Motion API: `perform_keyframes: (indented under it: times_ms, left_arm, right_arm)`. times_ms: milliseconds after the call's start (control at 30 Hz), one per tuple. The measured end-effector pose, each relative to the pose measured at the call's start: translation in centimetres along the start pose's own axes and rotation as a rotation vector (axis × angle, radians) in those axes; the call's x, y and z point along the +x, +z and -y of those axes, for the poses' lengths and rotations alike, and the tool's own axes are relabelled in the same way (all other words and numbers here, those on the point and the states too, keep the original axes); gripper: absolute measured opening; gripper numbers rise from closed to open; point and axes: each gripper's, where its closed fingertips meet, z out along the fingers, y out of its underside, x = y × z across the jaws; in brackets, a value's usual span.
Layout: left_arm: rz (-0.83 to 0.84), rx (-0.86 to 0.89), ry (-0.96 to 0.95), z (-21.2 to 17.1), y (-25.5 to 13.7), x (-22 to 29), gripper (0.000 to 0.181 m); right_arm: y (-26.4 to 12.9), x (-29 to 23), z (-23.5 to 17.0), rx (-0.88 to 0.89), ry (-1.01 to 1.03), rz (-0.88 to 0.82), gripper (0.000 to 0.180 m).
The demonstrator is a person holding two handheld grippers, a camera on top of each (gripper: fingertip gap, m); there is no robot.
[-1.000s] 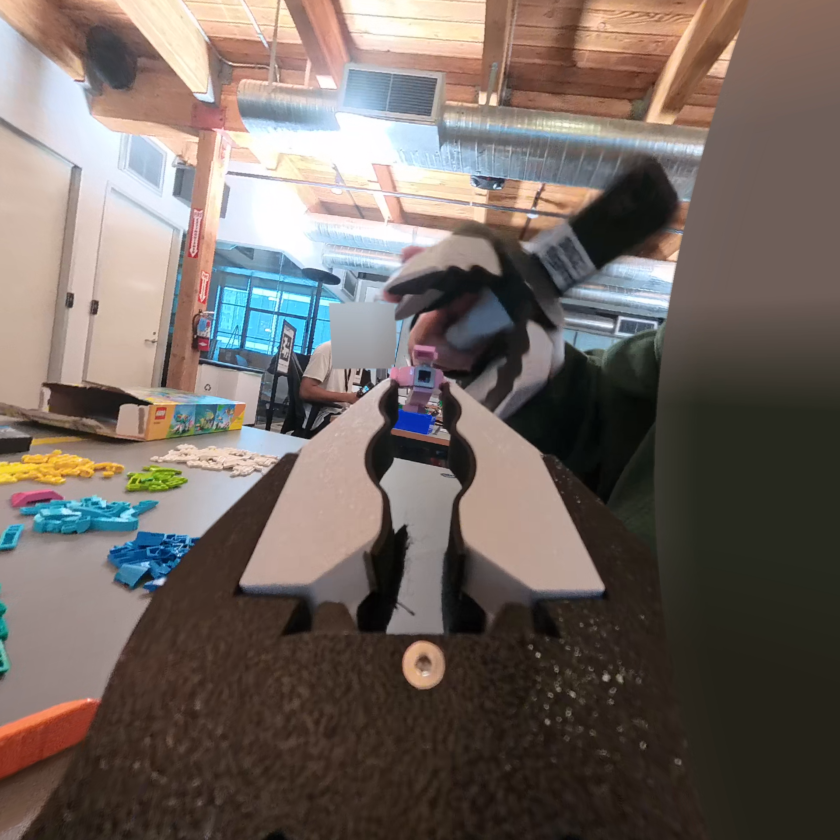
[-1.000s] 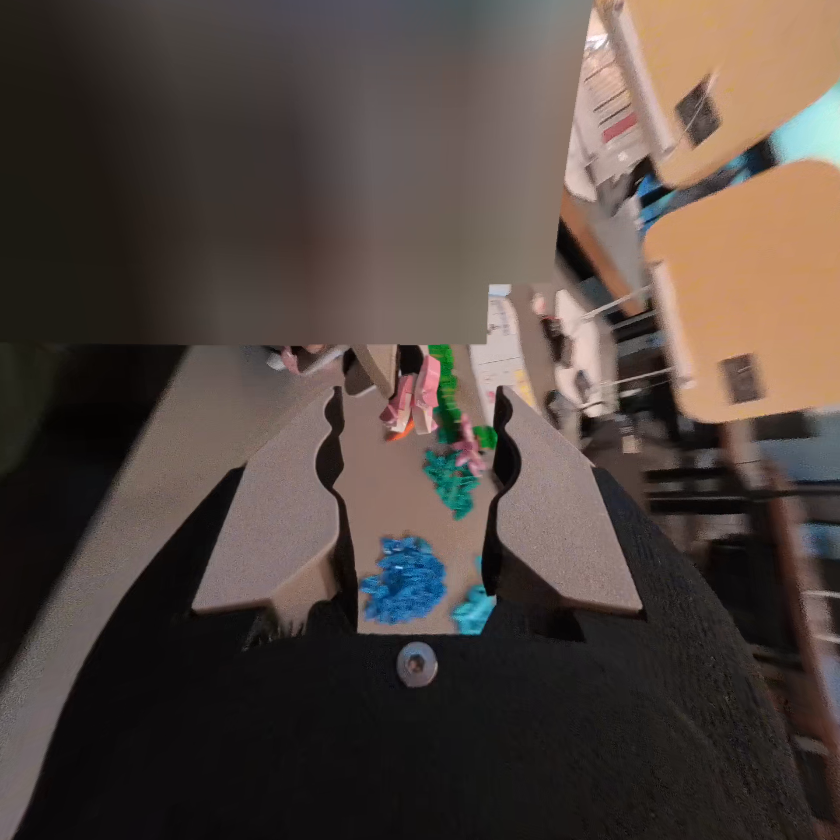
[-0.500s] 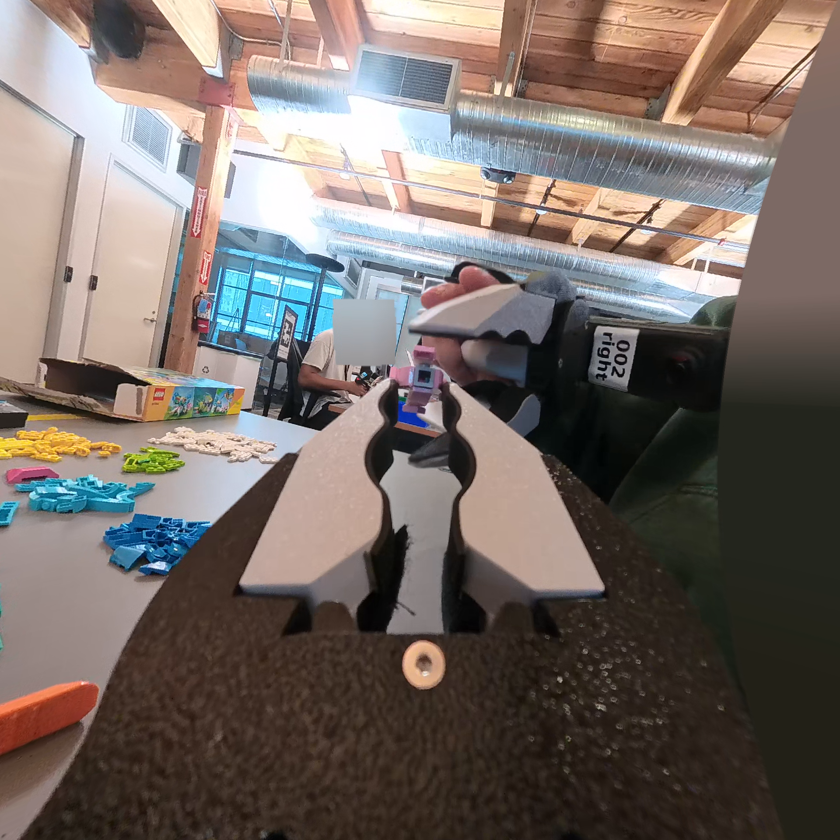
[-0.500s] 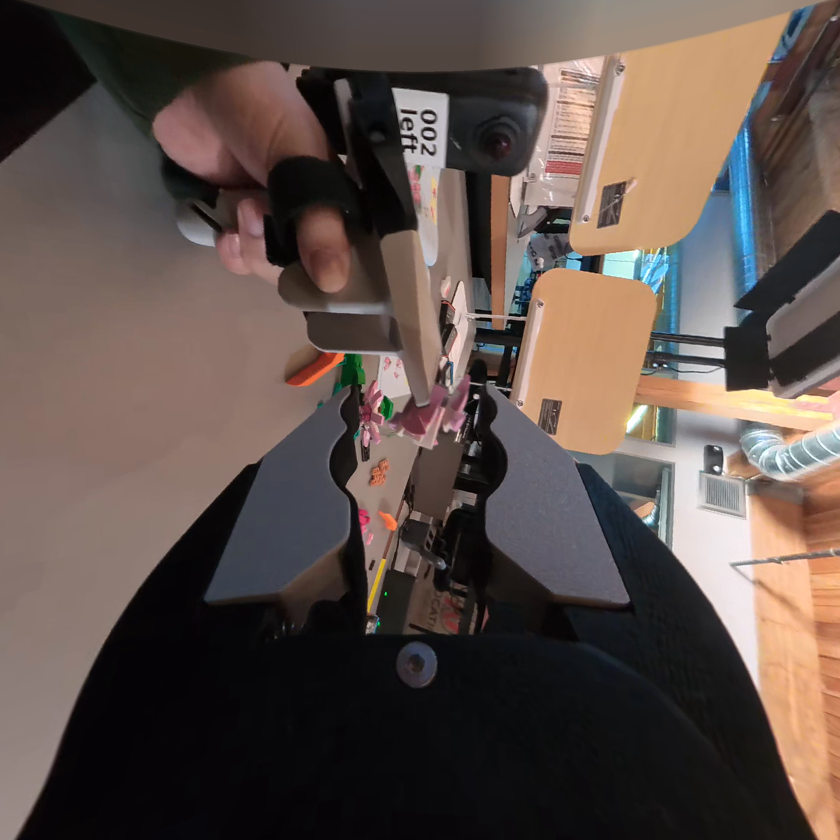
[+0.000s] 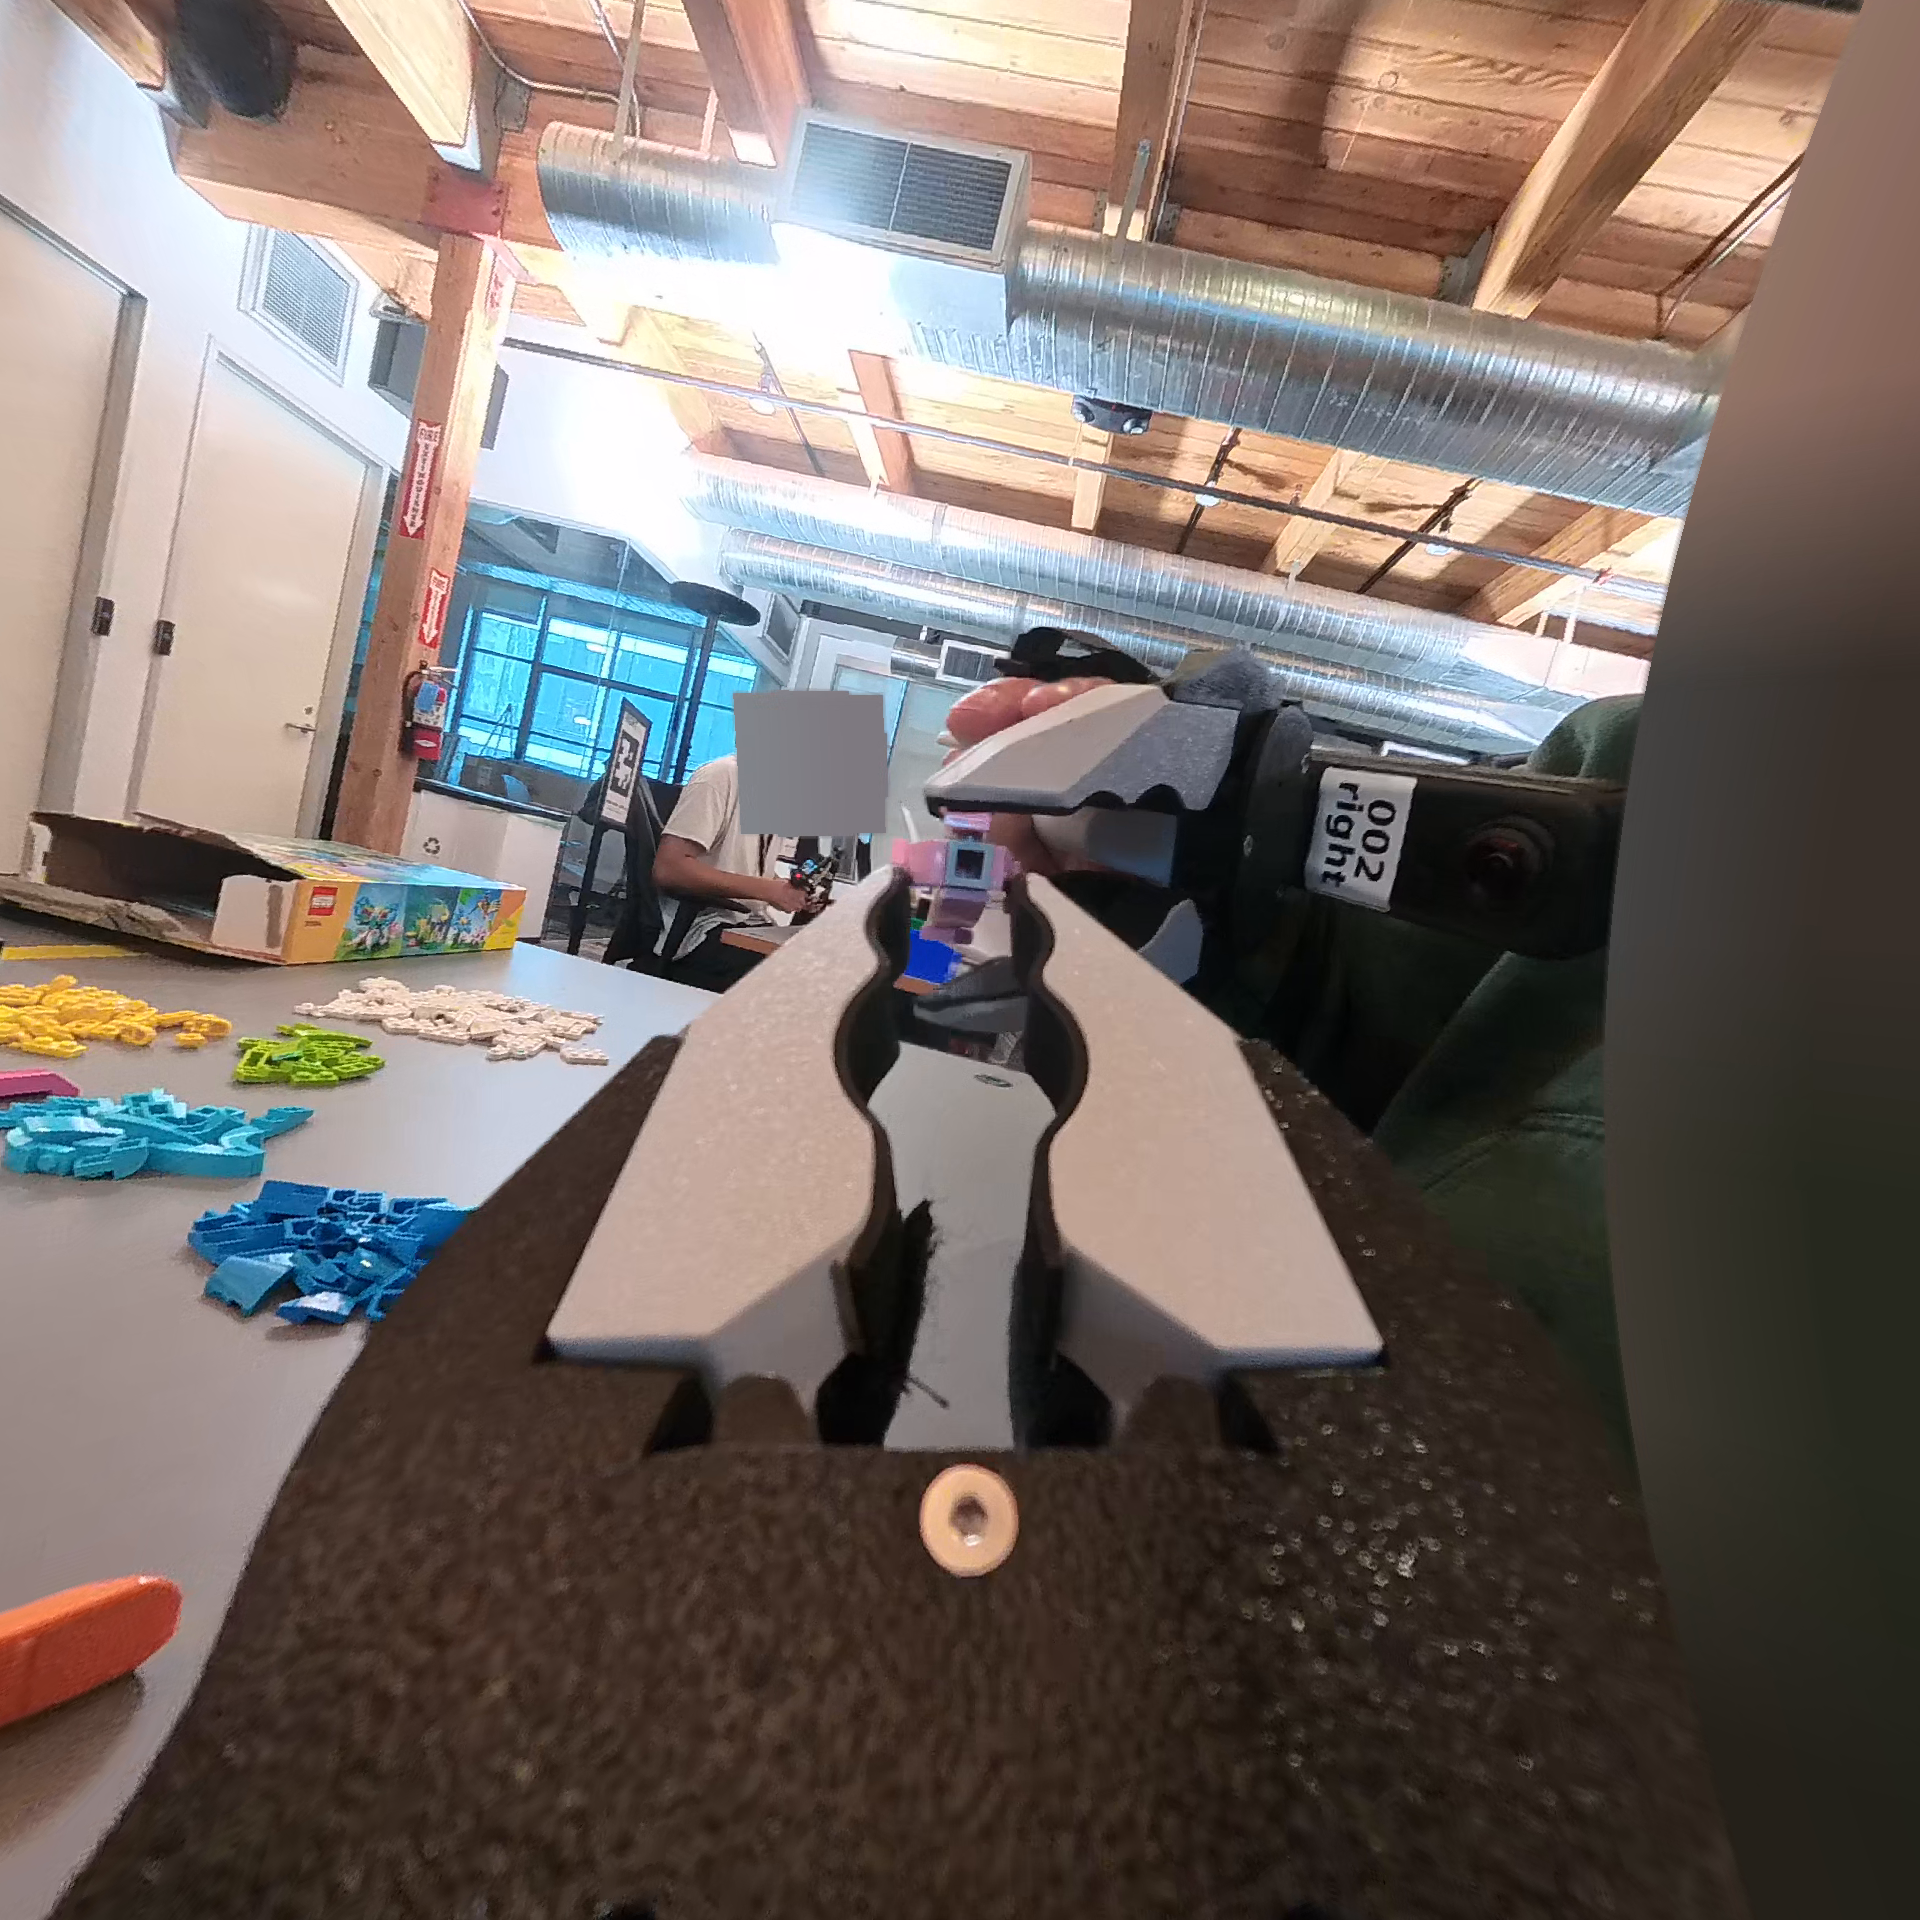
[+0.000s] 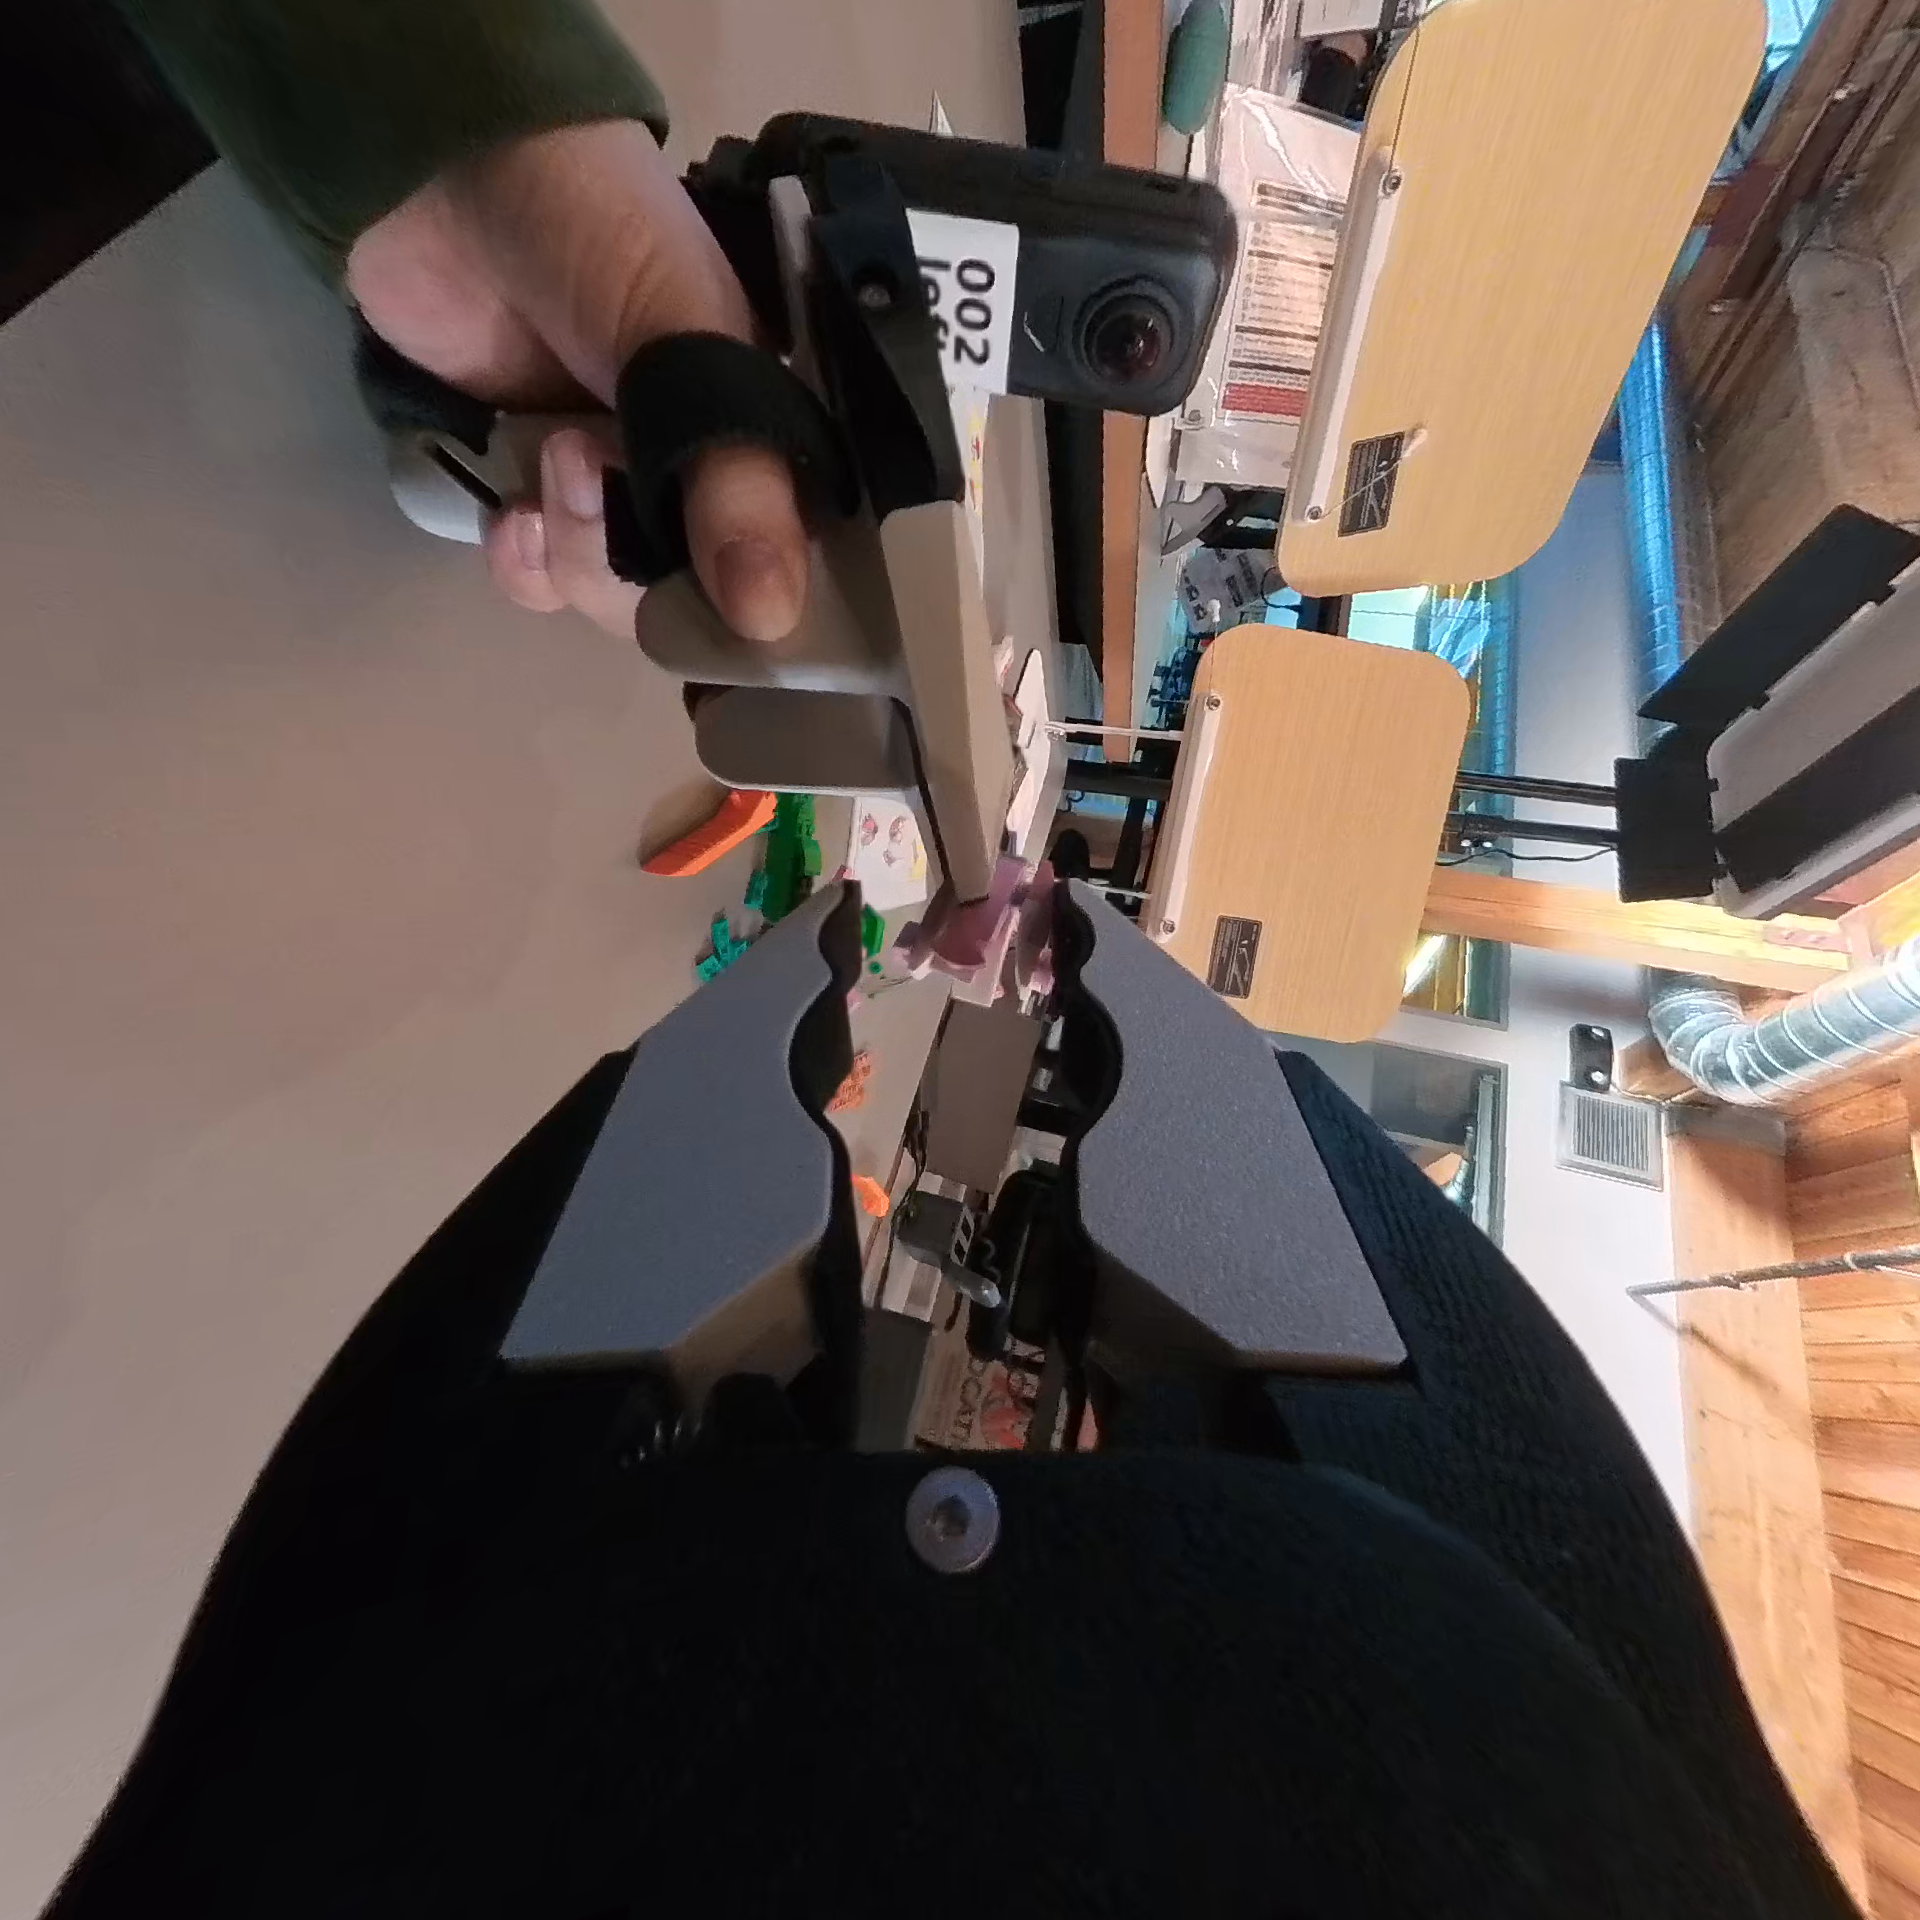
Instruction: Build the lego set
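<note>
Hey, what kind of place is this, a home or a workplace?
Probably a shared office or workshop: exposed silver metal ducts under timber ceiling beams, a long grey table, and a seated person at another desk.

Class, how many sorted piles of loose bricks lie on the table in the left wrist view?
5: yellow pile far left; lime pile beside it; white pile behind; turquoise pile nearer; blue pile nearest. A magenta piece at the left edge suggests more may be hidden.

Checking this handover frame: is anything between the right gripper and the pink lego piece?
Nothing visible. The pink lego piece, pinched in the left gripper, already sits between the open right gripper's fingertips, with only the left gripper's finger reaching in from above.
</note>
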Motion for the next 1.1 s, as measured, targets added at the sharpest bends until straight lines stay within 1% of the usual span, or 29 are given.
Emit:
perform_keyframes:
  times_ms: [200,333,400,600,800,867,933,1033,1100]
  left_arm:
    - [-0.025,0.016,-0.034,0.2,-0.1,0.2,0.017]
    - [-0.035,0.004,-0.057,0.0,0.0,0.2,0.017]
    - [-0.039,0.001,-0.068,-0.1,0.0,0.2,0.016]
    - [-0.054,-0.037,-0.099,-0.6,0.2,0.4,0.016]
    - [-0.036,-0.114,-0.110,-1.8,0.5,0.2,0.016]
    - [-0.035,-0.120,-0.108,-1.8,0.6,0.2,0.016]
    - [-0.036,-0.099,-0.105,-1.5,0.5,0.3,0.016]
    - [-0.006,-0.067,-0.076,-0.8,0.4,0.1,0.017]
    - [0.012,-0.069,-0.071,-0.4,0.3,-0.1,0.017]
  right_arm:
    - [-0.1,0.2,0.2,0.014,-0.006,-0.026,0.030]
    - [0.0,0.6,0.4,0.026,-0.016,-0.058,0.019]
    - [0.0,0.5,0.4,0.031,-0.014,-0.052,0.019]
    - [-0.5,0.0,0.4,0.041,-0.056,0.016,0.017]
    - [-0.9,-1.1,0.0,0.008,-0.153,0.119,0.017]
    - [-0.9,-1.2,-0.1,0.008,-0.166,0.125,0.017]
    - [-0.8,-0.8,0.1,0.023,-0.085,0.105,0.018]
    - [-0.5,0.1,0.0,0.053,0.174,0.079,0.018]
    - [-0.4,0.4,0.0,0.082,0.309,0.065,0.018]
